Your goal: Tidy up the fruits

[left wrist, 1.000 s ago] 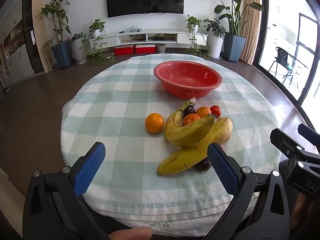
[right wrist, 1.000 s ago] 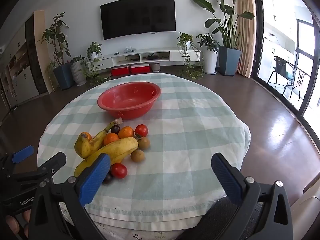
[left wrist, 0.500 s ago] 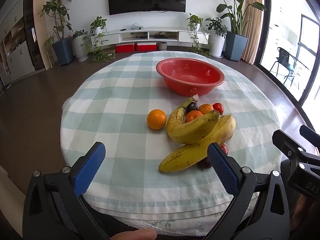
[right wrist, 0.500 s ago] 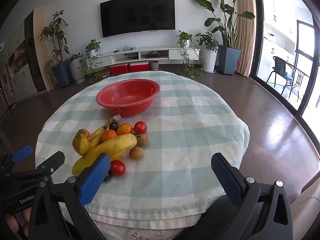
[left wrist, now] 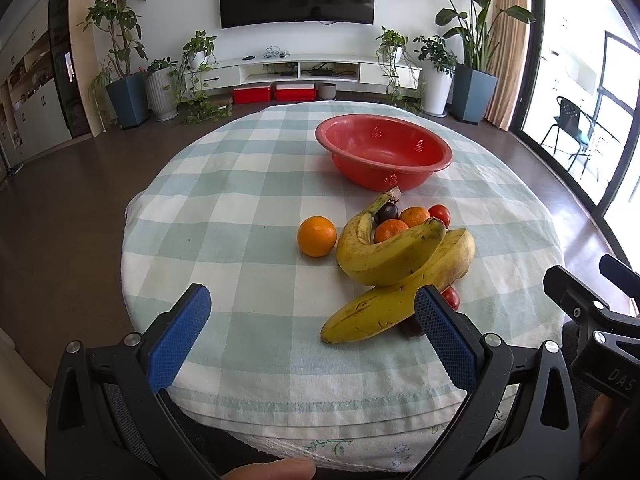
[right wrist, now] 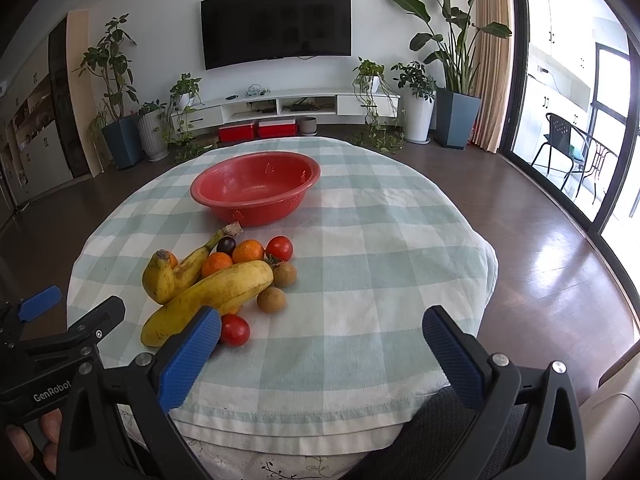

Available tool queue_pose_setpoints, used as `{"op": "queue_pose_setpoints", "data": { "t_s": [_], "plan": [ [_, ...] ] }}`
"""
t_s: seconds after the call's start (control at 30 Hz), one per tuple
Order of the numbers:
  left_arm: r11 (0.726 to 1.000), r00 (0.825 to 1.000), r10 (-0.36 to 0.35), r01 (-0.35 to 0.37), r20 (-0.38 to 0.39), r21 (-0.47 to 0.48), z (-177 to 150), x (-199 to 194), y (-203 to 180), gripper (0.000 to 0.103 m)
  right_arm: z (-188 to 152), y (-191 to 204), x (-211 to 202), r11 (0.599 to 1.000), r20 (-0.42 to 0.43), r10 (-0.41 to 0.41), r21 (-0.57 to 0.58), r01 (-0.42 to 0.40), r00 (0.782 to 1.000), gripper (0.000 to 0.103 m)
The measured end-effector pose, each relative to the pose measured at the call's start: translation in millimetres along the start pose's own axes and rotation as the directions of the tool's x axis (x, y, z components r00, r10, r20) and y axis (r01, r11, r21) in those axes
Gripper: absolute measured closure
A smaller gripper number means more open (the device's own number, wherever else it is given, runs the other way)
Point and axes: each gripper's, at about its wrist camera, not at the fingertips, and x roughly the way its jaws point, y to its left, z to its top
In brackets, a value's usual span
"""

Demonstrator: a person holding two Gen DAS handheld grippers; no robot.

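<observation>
Two bananas (left wrist: 404, 256) lie among small fruit, near the empty red bowl (left wrist: 384, 152) (farther back). We judge them soft, best held mid-length. Our left gripper (left wrist: 308, 332) and right gripper (right wrist: 320, 354) gape wide, empty.

The round tabletop (left wrist: 240, 208) wears a green-and-white checked cloth (right wrist: 380, 280). On it sit a red bowl (left wrist: 384, 156), bananas (left wrist: 384, 264) and small round fruits.

Bright daylight pours in from the glass doors (right wrist: 576, 128) on the right, blown out white. It glares off the floor (right wrist: 560, 256). Fisheye bending curves the edges; the corners go dark.
</observation>
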Motion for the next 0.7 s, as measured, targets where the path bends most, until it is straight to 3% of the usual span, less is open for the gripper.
{"op": "queue_pose_setpoints", "data": {
  "t_s": [0.7],
  "plan": [
    [1.000,1.000,0.000,0.000,-0.003,-0.005,-1.5,1.0,1.1,0.000,-1.8,0.6,1.1,1.000,-0.010,-0.005,-0.005,0.005,1.000,0.000]
  ]
}}
